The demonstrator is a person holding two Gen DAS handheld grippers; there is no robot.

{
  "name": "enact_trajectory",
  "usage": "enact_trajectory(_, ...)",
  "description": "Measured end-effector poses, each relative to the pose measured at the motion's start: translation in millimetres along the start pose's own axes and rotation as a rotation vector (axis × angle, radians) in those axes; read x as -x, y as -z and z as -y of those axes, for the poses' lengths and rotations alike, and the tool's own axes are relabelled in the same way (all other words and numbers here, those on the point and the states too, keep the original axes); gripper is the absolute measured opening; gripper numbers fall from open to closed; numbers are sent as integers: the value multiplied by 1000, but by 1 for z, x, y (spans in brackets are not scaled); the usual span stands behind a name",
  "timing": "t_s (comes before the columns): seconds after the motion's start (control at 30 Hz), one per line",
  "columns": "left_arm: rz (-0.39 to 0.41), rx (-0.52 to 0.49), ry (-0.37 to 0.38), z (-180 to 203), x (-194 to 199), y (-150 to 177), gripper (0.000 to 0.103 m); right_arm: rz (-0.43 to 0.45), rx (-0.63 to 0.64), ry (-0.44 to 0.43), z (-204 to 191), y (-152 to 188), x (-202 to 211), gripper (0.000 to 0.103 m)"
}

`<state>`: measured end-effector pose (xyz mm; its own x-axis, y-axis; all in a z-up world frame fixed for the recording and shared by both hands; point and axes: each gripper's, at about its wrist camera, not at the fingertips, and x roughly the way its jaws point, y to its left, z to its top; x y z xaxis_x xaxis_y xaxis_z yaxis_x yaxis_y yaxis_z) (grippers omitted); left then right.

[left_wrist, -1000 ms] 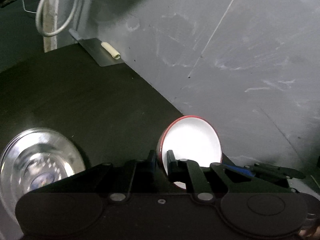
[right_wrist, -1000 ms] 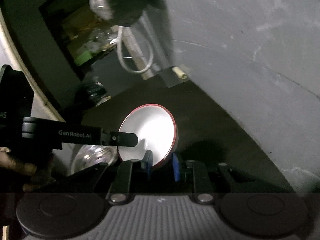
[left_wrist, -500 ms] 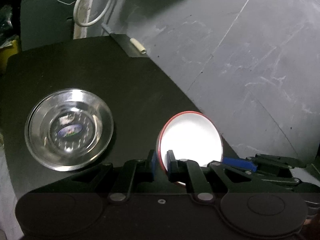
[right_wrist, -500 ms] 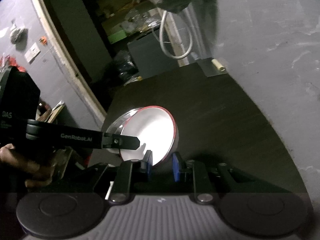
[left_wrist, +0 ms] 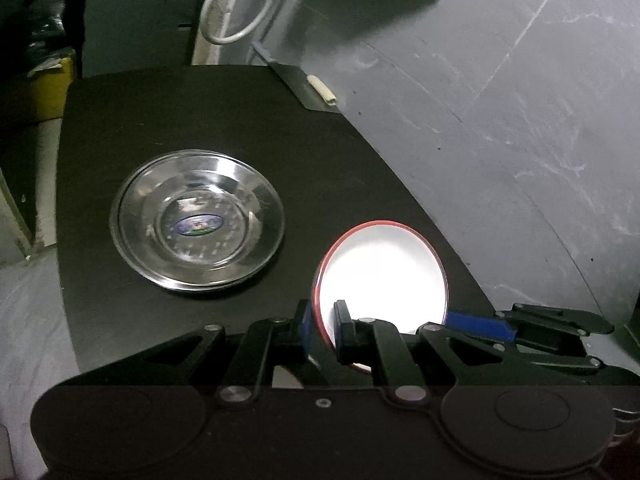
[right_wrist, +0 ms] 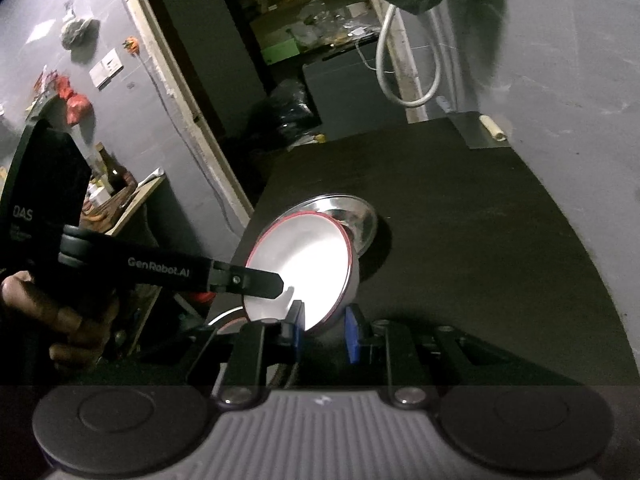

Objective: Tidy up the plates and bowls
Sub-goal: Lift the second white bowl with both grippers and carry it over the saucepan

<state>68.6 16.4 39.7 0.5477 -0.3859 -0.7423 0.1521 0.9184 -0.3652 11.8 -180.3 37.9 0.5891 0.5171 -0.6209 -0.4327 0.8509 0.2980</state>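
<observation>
A white bowl with a red rim (left_wrist: 384, 272) is held in the air over the black table (left_wrist: 200, 112). My left gripper (left_wrist: 322, 330) is shut on its near rim. My right gripper (right_wrist: 323, 330) is shut on the same bowl (right_wrist: 304, 268) from the other side; its blue-padded fingers (left_wrist: 480, 326) show at the right of the left wrist view. A shiny steel plate (left_wrist: 198, 220) lies flat on the table, left of the bowl. In the right wrist view the steel plate (right_wrist: 360, 212) peeks out behind the bowl, and the left gripper's arm (right_wrist: 172, 270) reaches in from the left.
A grey wall (left_wrist: 500, 80) runs along the table's right side. A small metal sheet with a pale roll (left_wrist: 320, 88) lies at the table's far corner. White cable (left_wrist: 236, 4) hangs behind. Shelves and clutter (right_wrist: 312, 32) stand beyond the table's far edge.
Both grippers have lifted and pulled back with the bowl; the steel plate has come fully into the left wrist view, and more of the table and room shows.
</observation>
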Motion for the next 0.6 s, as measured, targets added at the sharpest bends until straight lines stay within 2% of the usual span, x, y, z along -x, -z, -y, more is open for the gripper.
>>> enact_trajectory(0.6,-11,108,-77,-32,24,29,11,-126,72,-112,-29,5,-28,26)
